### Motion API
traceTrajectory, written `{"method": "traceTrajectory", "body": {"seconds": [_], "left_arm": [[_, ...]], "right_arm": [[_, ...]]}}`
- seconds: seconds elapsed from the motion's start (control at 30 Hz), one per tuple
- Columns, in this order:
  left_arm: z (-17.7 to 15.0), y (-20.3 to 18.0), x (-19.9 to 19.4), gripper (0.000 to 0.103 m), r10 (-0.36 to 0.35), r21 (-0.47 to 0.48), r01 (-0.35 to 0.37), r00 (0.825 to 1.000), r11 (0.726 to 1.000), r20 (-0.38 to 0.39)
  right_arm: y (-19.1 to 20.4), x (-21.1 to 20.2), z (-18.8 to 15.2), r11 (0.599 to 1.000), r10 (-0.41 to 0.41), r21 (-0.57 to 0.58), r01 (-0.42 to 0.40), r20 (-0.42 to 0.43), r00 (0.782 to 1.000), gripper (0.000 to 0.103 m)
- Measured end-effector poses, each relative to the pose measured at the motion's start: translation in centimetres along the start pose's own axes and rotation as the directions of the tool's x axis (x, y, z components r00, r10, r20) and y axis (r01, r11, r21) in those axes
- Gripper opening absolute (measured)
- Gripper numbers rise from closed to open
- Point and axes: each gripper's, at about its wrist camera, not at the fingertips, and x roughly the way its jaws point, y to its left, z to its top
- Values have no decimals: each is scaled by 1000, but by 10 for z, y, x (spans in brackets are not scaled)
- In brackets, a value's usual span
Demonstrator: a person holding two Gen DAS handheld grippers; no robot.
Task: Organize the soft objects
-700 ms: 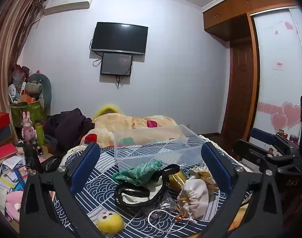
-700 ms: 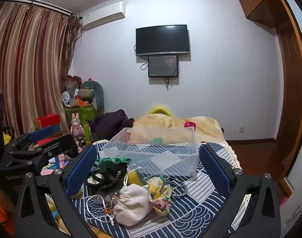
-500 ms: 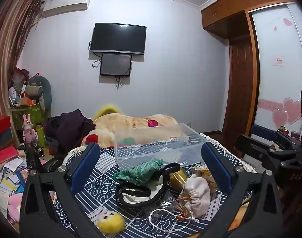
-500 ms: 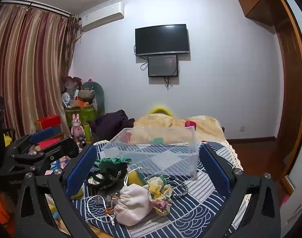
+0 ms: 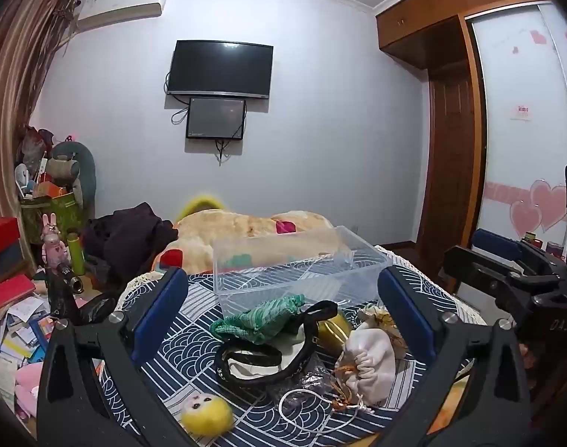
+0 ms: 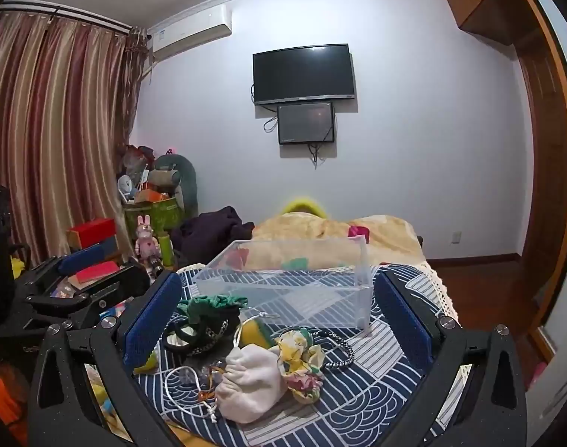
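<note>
On patterned bedcover, left to right: yellow plush toy [image 5: 207, 416], near edge; green knit pouch [image 5: 263, 316], against clear plastic bin [image 5: 302, 264]; black strap [image 5: 268, 354]; white drawstring pouch [image 5: 369, 361]; floral scrunchie [image 6: 302, 361]. Bin behind pile, nothing inside. Left gripper [image 5: 283, 320] wide, nothing held. Right gripper [image 6: 279, 320] wide, nothing held. Change since 0.7 s ago: slight camera drift only, no item moved. Judgement: sorting not begun; all soft items outside bin.

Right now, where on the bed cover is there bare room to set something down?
Bare cover lies right of the floral scrunchie, and the clear bin is empty. It's crowded around the white drawstring pouch and green knit pouch.
</note>
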Motion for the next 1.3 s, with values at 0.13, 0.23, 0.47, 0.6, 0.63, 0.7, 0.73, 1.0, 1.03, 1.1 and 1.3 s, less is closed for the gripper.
{"method": "traceTrajectory", "body": {"seconds": [0.13, 0.23, 0.47, 0.6, 0.63, 0.7, 0.73, 1.0, 1.03, 1.1, 1.3], "left_arm": [[1, 4, 3, 103, 3, 1, -3, 1000, 1000, -4], [0, 3, 4, 103, 3, 3, -3, 1000, 1000, -6], [-2, 2, 4, 103, 3, 5, -3, 1000, 1000, -7], [-2, 1, 5, 103, 3, 3, -3, 1000, 1000, -8], [-3, 2, 5, 103, 3, 2, -3, 1000, 1000, -7], [-3, 1, 6, 103, 4, 4, -4, 1000, 1000, -7], [-3, 1, 6, 103, 5, 4, -5, 1000, 1000, -7], [-2, 1, 5, 103, 2, 0, -2, 1000, 1000, -7], [-2, 2, 5, 103, 2, 0, -2, 1000, 1000, -6], [-2, 2, 5, 103, 4, 1, -4, 1000, 1000, -4], [-1, 1, 4, 103, 7, 4, -7, 1000, 1000, -1]], "right_arm": [[-1, 1, -1, 1000, 3, 1, -2, -4, 1000, 103], [0, 1, -1, 1000, 3, 1, -3, -4, 1000, 103], [0, 2, -1, 1000, 4, 1, -4, -5, 1000, 103], [0, 3, -2, 1000, 6, 0, -6, -6, 1000, 103], [1, 3, -2, 1000, 7, 0, -7, -6, 1000, 103], [1, 3, -1, 1000, 9, -1, -9, -5, 1000, 103], [1, 2, -1, 1000, 10, 0, -10, -4, 1000, 103], [1, 1, -1, 1000, 11, 0, -11, -3, 1000, 103], [1, 1, -1, 1000, 11, 0, -11, -3, 1000, 103], [2, 0, -1, 1000, 11, -3, -11, -3, 1000, 103], [2, 1, -1, 1000, 11, -3, -11, -3, 1000, 103]]}}
